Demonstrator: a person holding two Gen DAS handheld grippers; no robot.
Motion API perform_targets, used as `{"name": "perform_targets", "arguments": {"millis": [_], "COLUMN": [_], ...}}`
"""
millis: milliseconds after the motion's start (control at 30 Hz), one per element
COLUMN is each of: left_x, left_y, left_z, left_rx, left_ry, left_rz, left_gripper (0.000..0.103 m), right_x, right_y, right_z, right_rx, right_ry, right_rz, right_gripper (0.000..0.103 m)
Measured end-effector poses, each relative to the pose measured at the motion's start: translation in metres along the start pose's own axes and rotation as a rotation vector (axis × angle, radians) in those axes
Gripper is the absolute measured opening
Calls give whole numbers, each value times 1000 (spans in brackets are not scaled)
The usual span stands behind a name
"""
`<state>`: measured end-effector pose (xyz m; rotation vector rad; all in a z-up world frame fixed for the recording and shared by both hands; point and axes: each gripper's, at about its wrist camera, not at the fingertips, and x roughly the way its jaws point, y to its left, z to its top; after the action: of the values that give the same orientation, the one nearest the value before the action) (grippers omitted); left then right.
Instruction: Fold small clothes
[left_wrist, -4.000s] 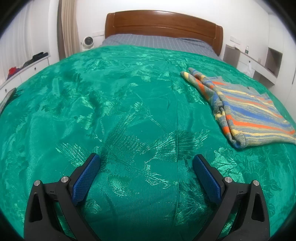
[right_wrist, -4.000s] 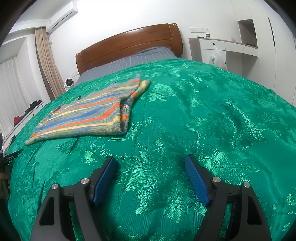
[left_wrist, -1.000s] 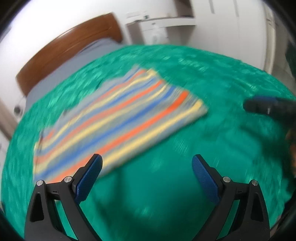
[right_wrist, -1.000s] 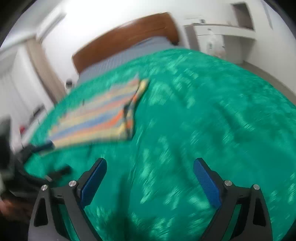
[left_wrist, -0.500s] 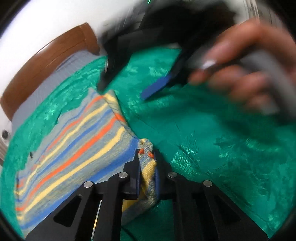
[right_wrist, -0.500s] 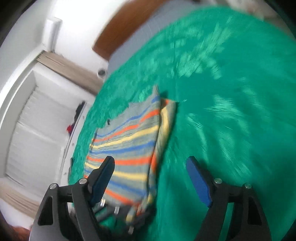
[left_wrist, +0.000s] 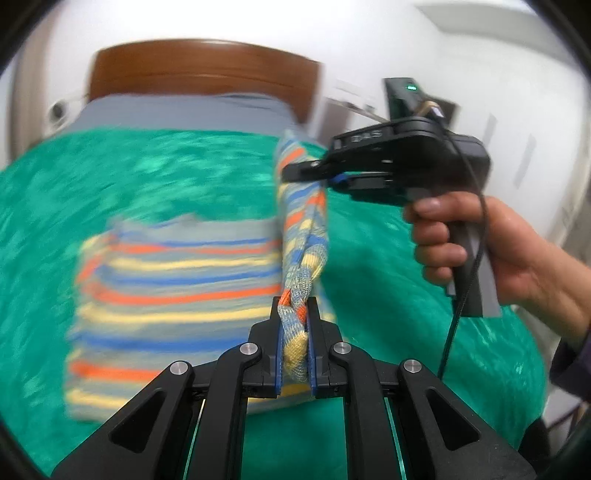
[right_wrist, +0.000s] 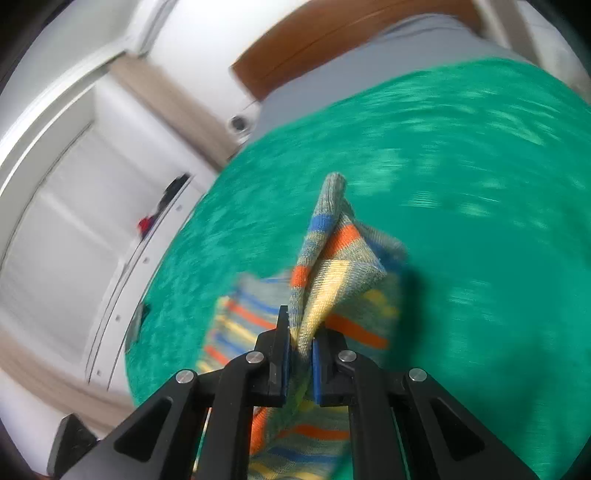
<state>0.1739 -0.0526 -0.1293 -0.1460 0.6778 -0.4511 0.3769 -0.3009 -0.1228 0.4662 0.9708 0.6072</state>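
Note:
A striped knit sweater (left_wrist: 177, 280), grey with orange, yellow and blue bands, lies on the green bedspread (left_wrist: 110, 177). My left gripper (left_wrist: 294, 306) is shut on its near right edge, with knit bunched between the blue pads. Further along that edge, my right gripper (left_wrist: 295, 173), held by a hand (left_wrist: 517, 251), pinches the cloth, and the edge hangs lifted between the two. In the right wrist view the right gripper (right_wrist: 300, 325) has its jaws closing on a raised fold of the sweater (right_wrist: 332, 258), pads pressing the knit.
The green bedspread (right_wrist: 480, 184) spreads wide around the sweater. A wooden headboard (left_wrist: 199, 66) and a grey sheet (left_wrist: 177, 110) lie at the far end. White cupboards (left_wrist: 517, 147) stand to the right, and a white ledge (right_wrist: 74, 240) with small items is beside the bed.
Both grippers came in open over the bed. The left one shut on the sweater's edge first, then the right one shut on it further along. The edge now stands lifted off the bedspread.

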Motion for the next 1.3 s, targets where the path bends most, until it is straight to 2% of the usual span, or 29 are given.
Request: {"name": "perform_targets", "arguments": {"millis": [100,200,267,300,333,367,400,500,633,700,733,767,800,833,867,900,967,1000,1033,1067,1133,1200,1300], "left_x": [-19,-25,-25,-26,-27,-33,-40,-55,-46,-29,-23,-9,-4,-1,-8,-14,-26,-31,-34,-34,-26,3,54], "left_y": [52,95,123,132,142,151,157,167,159,150,146,144,145,149,156,159,163,168,174,180,183,186,185], "left_z": [-7,-20,-32,-37,-40,-43,-44,-40,-27,-22,-25,-28,-34,-39,-42,-42,-35,-30,-24,-14,1,18,30], "left_rx": [-113,-200,-258,-280,-303,-334,-348,-354,-317,-263,-236,-199,-183,-185,-210,-213,-196,-205,-228,-254,-278,-276,-244], "left_ry": [7,41,90,112,129,127,116,83,71,109,135,193,238,266,258,256,249,235,216,198,185,230,356], "left_rz": [54,119,193,222,239,242,240,202,105,90,109,177,228,243,224,241,294,280,229,159,61,-17,-9], "left_gripper": [8,11,26,43,59,64,66,73,86,88,84,77,58,57,57,56,56,67,83,88,95,95,95], "right_x": [53,108,140,158,172,180,182,159,104,80,72,69,69,73,78,78,62,53,48,40,27,27,53], "right_y": [53,92,104,109,109,108,108,108,116,121,121,118,112,105,98,93,96,96,96,94,86,71,43], "right_z": [3,-9,-15,-21,-26,-32,-37,-48,-69,-91,-102,-115,-131,-145,-160,-175,-186,-184,-180,-172,-150,-126,-95], "right_rx": [-79,-101,-101,-83,-59,-29,-4,-33,-240,-351,-384,-400,-400,-396,-396,-411,-434,-416,-396,-369,-305,-234,-103], "right_ry": [53,105,138,164,185,198,191,141,124,132,143,158,186,222,262,277,234,220,204,168,71,21,55], "right_rz": [15,19,24,39,50,60,76,66,-53,-95,-106,-115,-130,-151,-183,-214,-222,-222,-214,-198,-181,-170,-139], "right_gripper": [10,10,14,20,35,43,43,43,43,43,43,43,43,43,42,42,42,44,55,73,87,87,87]}}
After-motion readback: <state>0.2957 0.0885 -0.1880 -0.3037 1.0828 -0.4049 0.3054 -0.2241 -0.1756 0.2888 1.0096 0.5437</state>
